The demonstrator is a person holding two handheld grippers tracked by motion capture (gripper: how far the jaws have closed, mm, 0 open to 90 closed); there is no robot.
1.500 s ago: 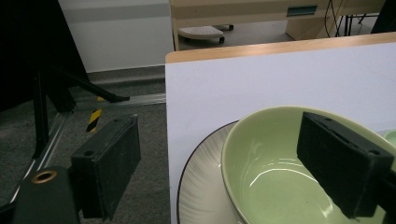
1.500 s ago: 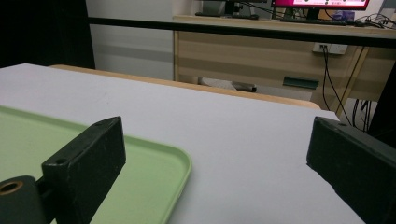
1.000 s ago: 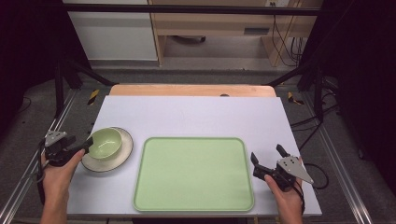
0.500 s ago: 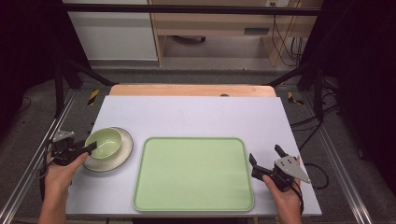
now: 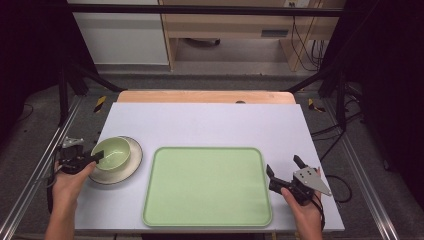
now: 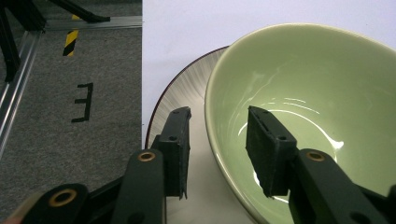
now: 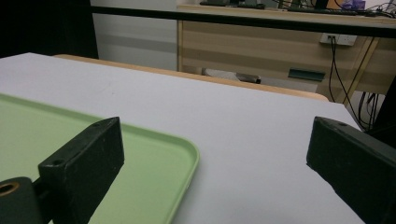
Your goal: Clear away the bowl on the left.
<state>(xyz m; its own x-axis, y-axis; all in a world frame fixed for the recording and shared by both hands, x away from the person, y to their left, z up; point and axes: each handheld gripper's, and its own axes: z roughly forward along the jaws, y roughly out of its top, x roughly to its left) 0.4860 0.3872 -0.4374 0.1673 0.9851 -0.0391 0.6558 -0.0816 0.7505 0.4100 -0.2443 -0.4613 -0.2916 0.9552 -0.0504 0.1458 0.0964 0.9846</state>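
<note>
Left gripper (image 6: 217,154) astride the rim of the green bowl (image 5: 111,153), which sits on a plate (image 5: 131,165) left of the tray (image 5: 207,186).
Risk: a shallow rim pinch could tip the bowl. Jaws spread, one inside, one outside; right gripper (image 5: 284,173) spread, empty.

bowl (image 5: 111,152) on plate (image 5: 131,159), left of tray (image 5: 207,187)

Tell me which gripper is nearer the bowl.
Left. The left gripper straddles the bowl's near rim, one jaw inside, one outside over the plate. The right gripper sits across the table, past the tray's right edge.
</note>
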